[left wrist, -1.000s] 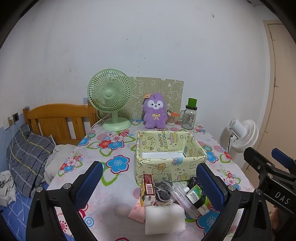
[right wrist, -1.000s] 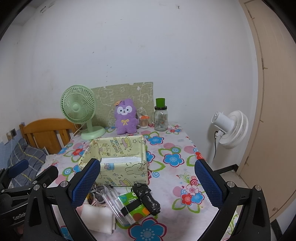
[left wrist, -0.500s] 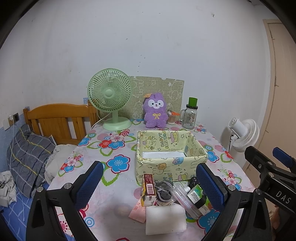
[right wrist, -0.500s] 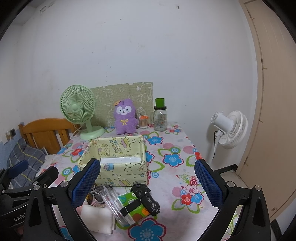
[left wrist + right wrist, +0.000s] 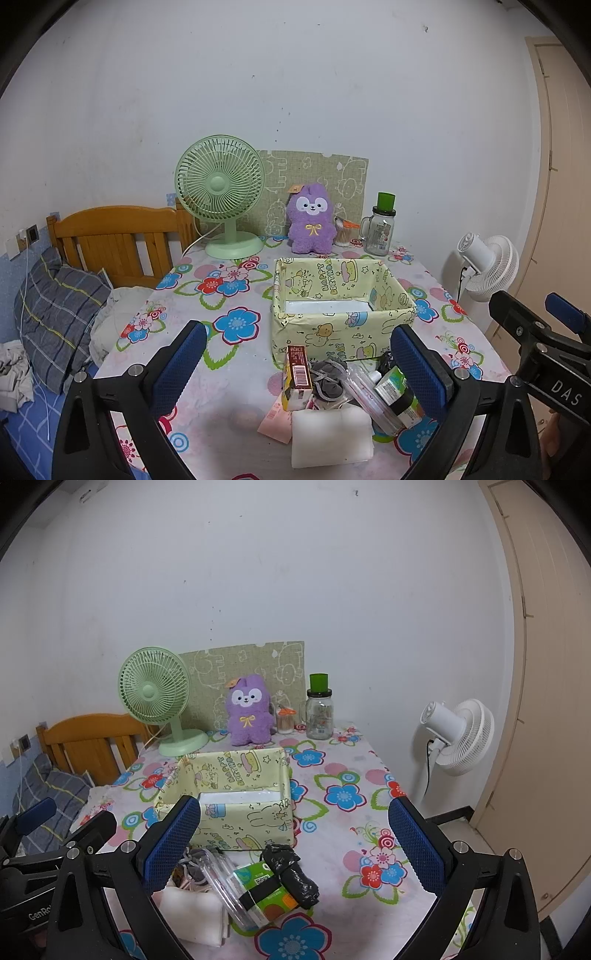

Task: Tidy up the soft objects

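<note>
A yellow patterned box (image 5: 341,314) (image 5: 229,797) stands open in the middle of the flowered table. In front of it lies a pile: a white sponge (image 5: 330,435) (image 5: 194,912), a grey knitted piece (image 5: 327,378), a crumpled black bag (image 5: 291,873), a red carton (image 5: 297,371), a green pack (image 5: 267,888) and a clear plastic case (image 5: 225,882). A purple plush toy (image 5: 312,225) (image 5: 249,710) sits at the back. My left gripper (image 5: 299,369) is open above the pile. My right gripper (image 5: 295,845) is open too, above the pile's right side. Both are empty.
A green desk fan (image 5: 221,195) and a glass jar with a green lid (image 5: 380,230) stand at the table's back. A white floor fan (image 5: 460,734) stands to the right, by a door. A wooden bed headboard (image 5: 110,240) and a pillow (image 5: 55,314) are on the left.
Both grippers have drifted very slightly; the view barely shifts. Nothing on the table has moved.
</note>
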`<state>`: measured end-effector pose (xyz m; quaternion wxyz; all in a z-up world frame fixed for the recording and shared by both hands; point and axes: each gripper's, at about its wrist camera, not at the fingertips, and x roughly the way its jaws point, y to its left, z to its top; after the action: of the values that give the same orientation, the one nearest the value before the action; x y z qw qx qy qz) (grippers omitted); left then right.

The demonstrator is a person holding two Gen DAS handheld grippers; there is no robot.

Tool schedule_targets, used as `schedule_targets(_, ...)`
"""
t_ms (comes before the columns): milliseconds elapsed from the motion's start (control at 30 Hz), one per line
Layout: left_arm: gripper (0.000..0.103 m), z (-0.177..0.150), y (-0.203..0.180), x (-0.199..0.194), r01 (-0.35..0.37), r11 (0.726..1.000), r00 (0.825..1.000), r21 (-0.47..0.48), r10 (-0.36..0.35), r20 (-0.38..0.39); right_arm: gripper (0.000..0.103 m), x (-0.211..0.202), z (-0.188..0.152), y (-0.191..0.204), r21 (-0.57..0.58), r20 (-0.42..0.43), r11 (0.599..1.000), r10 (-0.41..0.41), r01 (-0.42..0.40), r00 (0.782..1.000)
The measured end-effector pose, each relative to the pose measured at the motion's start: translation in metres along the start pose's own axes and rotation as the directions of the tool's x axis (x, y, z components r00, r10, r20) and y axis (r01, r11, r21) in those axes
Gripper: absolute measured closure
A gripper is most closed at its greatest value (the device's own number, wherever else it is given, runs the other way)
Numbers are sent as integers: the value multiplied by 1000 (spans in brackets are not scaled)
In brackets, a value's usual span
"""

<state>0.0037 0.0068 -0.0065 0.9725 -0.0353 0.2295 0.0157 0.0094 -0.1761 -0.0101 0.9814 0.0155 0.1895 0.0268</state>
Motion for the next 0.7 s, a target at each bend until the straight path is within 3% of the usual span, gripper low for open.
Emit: schedule_targets(700,4,-11,-1,23,-4,1000,999,-4,3,-39,0,21,-7,2,9,-40,1000,6,-6,999)
